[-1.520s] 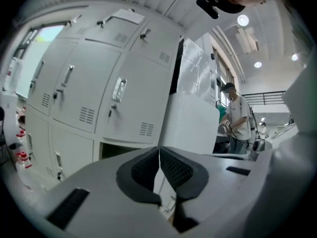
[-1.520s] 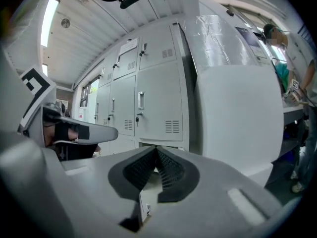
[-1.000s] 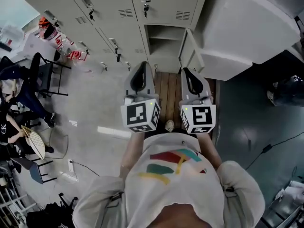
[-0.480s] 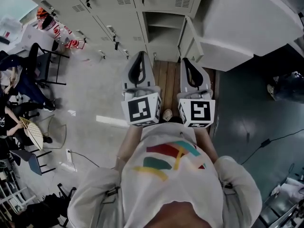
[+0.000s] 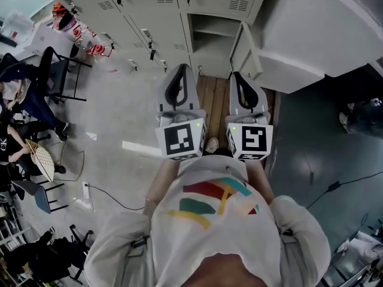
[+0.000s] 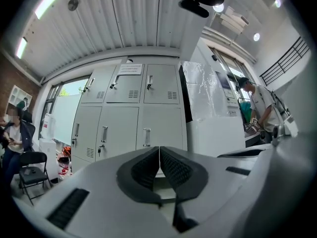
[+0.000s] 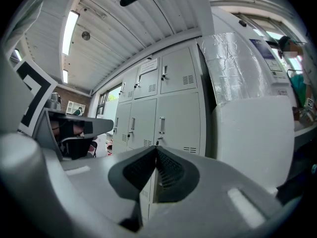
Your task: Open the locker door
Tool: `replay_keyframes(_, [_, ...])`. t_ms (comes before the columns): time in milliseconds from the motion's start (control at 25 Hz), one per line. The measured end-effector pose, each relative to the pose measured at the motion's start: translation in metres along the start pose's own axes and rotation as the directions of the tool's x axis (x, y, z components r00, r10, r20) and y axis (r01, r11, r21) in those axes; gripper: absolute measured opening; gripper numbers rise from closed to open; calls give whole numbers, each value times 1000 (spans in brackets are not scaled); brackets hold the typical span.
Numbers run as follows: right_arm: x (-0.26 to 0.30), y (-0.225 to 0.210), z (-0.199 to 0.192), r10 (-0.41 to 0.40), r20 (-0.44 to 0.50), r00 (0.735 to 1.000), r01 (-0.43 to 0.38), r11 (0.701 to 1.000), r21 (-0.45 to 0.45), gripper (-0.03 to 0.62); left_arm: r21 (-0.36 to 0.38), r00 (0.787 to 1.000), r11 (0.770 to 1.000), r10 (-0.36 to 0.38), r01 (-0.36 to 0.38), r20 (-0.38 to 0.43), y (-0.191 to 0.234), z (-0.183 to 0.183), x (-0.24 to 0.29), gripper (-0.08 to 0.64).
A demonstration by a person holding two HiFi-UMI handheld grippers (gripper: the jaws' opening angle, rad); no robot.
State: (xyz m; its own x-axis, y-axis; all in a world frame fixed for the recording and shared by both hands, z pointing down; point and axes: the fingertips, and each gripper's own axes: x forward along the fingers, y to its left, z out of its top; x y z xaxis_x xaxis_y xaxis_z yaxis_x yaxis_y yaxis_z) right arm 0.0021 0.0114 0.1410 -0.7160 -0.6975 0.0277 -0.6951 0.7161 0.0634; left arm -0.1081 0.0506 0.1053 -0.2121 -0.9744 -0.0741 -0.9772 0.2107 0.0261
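A bank of pale grey lockers (image 5: 173, 5) stands ahead. One low compartment (image 5: 212, 43) stands open, its door (image 5: 241, 49) swung out to the right. The other doors in view are closed, with small handles. My left gripper (image 5: 181, 72) and right gripper (image 5: 237, 76) are side by side in front of the person's chest, short of the lockers and touching nothing. In the left gripper view the left gripper (image 6: 159, 150) is shut and empty, facing the lockers (image 6: 129, 108). In the right gripper view the right gripper (image 7: 156, 150) is likewise shut and empty before the lockers (image 7: 163, 98).
A large white wrapped cabinet (image 5: 323, 28) stands right of the lockers. Wooden boards (image 5: 212, 109) lie under the open compartment. Black chairs (image 5: 57, 82) and a seated person (image 5: 18, 154) are at left, with a cable (image 5: 102, 202) on the floor. Another person (image 6: 260, 108) stands at right.
The head view has swayed slightly. Both grippers keep their place in front of the chest, still shut and empty.
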Motion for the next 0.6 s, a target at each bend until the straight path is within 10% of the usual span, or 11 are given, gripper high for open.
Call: replay_keyframes(600, [0,4,4,9,9,1000,-9,1000,-20,3,5,1000,1000,17,-17,7,2,2,-3,18])
